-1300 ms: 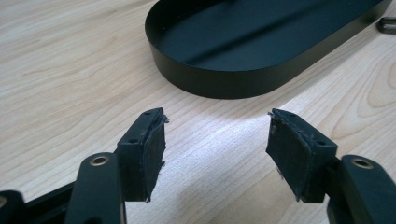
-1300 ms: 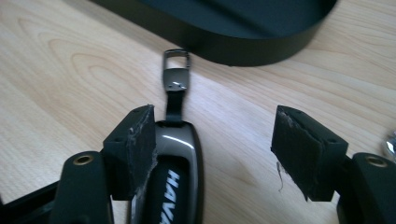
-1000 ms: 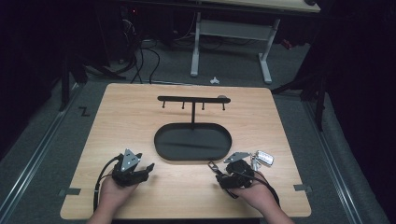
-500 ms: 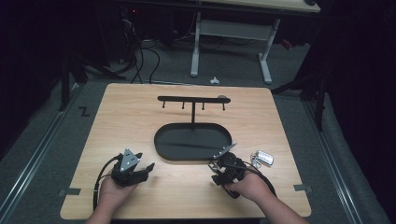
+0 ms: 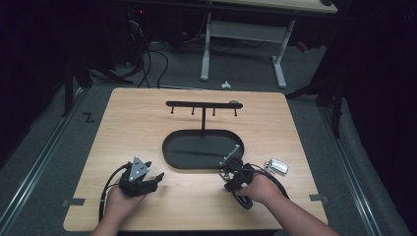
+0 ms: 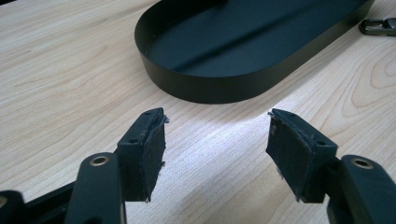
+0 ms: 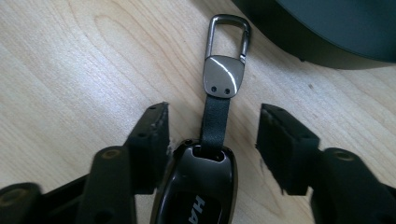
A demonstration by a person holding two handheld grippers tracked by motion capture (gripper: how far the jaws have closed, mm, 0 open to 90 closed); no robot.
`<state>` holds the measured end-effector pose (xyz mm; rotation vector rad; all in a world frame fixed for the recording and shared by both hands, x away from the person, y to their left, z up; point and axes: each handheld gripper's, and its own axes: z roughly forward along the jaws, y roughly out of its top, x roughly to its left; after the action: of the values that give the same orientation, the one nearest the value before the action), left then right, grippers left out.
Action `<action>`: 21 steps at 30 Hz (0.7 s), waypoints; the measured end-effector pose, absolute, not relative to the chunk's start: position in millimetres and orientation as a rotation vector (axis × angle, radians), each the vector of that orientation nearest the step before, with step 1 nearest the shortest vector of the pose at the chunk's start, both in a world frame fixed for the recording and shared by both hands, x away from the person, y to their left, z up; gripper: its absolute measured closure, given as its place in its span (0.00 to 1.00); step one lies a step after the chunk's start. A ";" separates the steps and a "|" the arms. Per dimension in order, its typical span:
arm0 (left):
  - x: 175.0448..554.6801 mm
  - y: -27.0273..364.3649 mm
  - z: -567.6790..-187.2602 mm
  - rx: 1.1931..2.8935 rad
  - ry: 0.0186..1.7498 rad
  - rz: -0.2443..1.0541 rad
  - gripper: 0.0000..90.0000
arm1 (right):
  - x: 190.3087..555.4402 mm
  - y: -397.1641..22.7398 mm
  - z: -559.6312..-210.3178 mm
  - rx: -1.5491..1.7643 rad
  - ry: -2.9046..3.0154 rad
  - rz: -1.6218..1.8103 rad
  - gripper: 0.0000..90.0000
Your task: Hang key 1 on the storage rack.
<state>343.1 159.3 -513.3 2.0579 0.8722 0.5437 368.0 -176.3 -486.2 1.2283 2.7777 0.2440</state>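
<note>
The right gripper has moved since a second ago. Back then it sat near the right edge of the wooden table, right beside the car key. Now it is more toward the middle, close to the rim of the black oval tray, and its body has turned. Its jaws have just been closing. In the right gripper view the right gripper has the car key lying between its jaws, with the left pad very near the key's dark shell and the right pad apart from it. The pads do not yet press on it. The left gripper has stayed in its place near the front left of the table. The key has not moved either.

The high view shows the whole table, with the tray, the black rack with small hooks standing behind it, and the key lying on the wood to the right of the tray.

The right gripper view shows the key up close: a dark strap goes up from it to a shiny metal clip, and white letters show on the shell.

The left gripper view shows the left gripper with its jaws partly apart and bare wood between them, and the tray just ahead.
</note>
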 end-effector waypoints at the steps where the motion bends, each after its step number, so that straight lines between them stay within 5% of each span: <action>1: 343.1 159.4 -513.4 2.059 0.872 0.543 0.41 | 369.4 -175.7 -485.4 1.255 2.782 0.252 0.53; 21: 343.1 161.4 -512.2 2.058 0.867 0.545 0.41 | 390.5 -169.6 -487.2 1.332 2.856 0.093 0.73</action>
<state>343.1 161.4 -512.2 2.0579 0.8673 0.5450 390.5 -169.6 -487.2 1.3321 2.8557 0.0934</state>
